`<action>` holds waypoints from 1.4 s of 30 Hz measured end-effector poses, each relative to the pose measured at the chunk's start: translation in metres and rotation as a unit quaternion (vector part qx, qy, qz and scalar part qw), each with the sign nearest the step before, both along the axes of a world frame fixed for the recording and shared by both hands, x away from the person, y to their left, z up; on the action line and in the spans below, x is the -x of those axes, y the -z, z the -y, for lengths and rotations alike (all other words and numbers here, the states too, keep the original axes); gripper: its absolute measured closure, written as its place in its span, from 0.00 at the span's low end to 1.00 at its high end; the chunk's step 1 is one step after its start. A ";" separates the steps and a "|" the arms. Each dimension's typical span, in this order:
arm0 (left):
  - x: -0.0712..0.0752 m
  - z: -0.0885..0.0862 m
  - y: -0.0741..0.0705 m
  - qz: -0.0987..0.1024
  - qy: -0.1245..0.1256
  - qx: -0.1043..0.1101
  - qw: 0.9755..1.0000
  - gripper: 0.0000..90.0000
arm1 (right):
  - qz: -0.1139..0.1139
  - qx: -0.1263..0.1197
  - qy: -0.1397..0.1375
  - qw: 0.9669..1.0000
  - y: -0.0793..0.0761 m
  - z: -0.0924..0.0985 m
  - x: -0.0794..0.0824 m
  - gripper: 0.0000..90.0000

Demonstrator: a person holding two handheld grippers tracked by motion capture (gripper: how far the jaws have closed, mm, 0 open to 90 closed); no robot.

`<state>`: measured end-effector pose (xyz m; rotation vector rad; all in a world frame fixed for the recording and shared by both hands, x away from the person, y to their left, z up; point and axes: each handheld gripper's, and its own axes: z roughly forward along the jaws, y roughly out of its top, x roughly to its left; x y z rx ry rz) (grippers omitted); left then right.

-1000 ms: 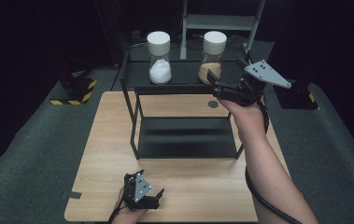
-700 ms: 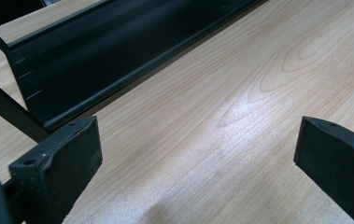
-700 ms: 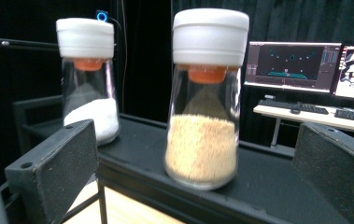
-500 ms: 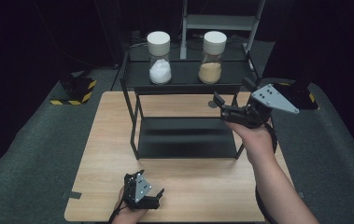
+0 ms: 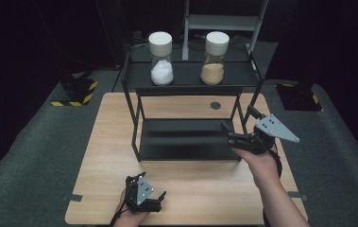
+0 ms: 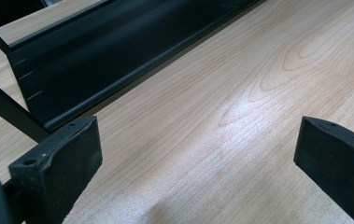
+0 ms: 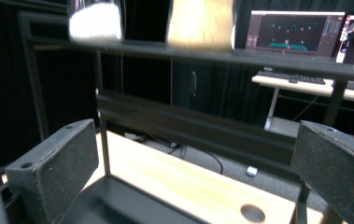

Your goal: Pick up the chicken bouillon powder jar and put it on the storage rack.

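High view first: we see the jar of tan grains (image 5: pixel 214 57) on the top shelf of the black rack (image 5: pixel 188 80), up and beyond our right tongs (image 5: pixel 239 126), well apart from them. It stands upright with a white lid, and the jar of white powder (image 5: pixel 160 58) stands on the same shelf farther to the left, apart from it.

Our right tongs hover at the right front corner of the rack, level with the lower shelf (image 5: pixel 186 139), jaws spread wide and empty, holding nothing. The grey three-cornered plate (image 5: pixel 276 128) sits on top, and our right hand (image 5: pixel 258 158) grips them from behind. In the right gripper view the two black jaws stand far apart at the bottom corners, and between them we look up at the rack: the jar of tan grains (image 7: pixel 201 23) above and just right of middle, the jar of white powder (image 7: pixel 95 21) above the left jaw, both blurred at the top edge. Behind the rack a lit screen (image 7: pixel 293 32) shows over a desk.

Our left tongs (image 5: pixel 154 201) rest low at the near edge of the counter (image 5: pixel 110 142), well apart from the rack and both jars. In the left gripper view their jaws are also wide, with bare wooden counter (image 6: pixel 240 116) between them and the rack's lower shelf (image 6: pixel 118 51) ahead on the left.
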<state>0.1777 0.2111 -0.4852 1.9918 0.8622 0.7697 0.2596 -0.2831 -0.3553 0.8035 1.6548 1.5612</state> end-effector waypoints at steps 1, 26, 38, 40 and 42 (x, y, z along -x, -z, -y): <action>0.000 0.000 0.000 0.000 0.000 0.000 1.000 0.01 | -0.004 0.001 0.000 1.000 0.004 0.001 0.001 0.00; 0.001 0.002 0.000 0.003 -0.002 -0.005 1.000 0.01 | -0.098 0.041 0.028 0.994 0.104 0.031 0.033 0.00; 0.002 0.004 0.001 0.006 -0.002 -0.010 1.000 0.01 | -0.142 0.096 0.048 0.984 0.134 0.037 0.046 0.00; 0.002 0.004 0.001 0.007 -0.002 -0.010 1.000 0.01 | -0.148 0.109 0.054 0.981 0.137 0.037 0.048 0.00; 0.002 0.004 0.001 0.007 -0.002 -0.011 1.000 0.01 | -0.143 0.121 0.055 0.981 0.138 0.035 0.050 0.00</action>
